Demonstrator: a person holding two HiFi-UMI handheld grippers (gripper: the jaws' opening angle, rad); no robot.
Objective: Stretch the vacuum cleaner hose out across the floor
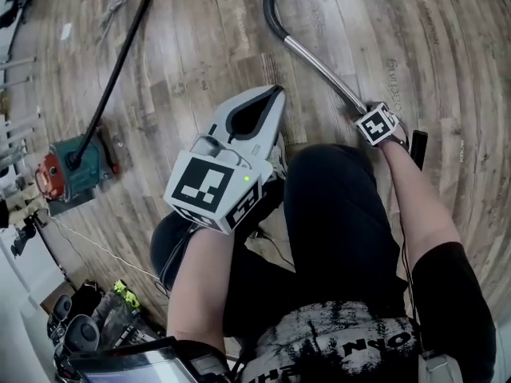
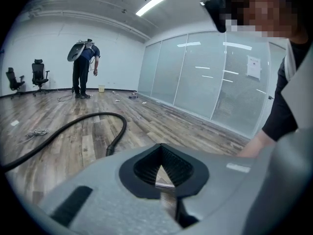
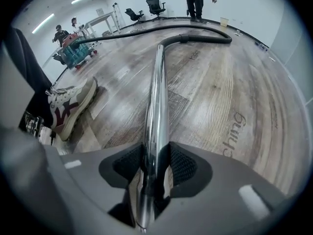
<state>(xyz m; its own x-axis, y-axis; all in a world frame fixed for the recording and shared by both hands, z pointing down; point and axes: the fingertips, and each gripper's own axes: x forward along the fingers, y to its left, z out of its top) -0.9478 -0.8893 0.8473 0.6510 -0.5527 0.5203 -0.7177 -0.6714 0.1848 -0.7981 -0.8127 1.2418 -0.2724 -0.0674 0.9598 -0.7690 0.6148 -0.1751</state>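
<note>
The hose is cut off by the top edge of the head view. Only its bend beside the metal tube and the stretch running down into the vacuum cleaner show there. The right gripper view fills the gap: the hose arcs over the floor from the tube's far end round to the vacuum cleaner, which is small there and partly hidden.

The right gripper is well apart from the vacuum cleaner. Its jaws are closed on the near end of the tube (both pads press the metal). The left gripper is raised between the vacuum cleaner and the tube, jaws together and holding nothing.

The person's legs hide the floor below the grippers, and one shoe shows beside the tube. The clutter just below the vacuum cleaner in the head view is hard to make out.

Bare boards lie all round the hose, out to a glass wall.

A small bucket stands by the far wall, and its contents cannot be seen.
</note>
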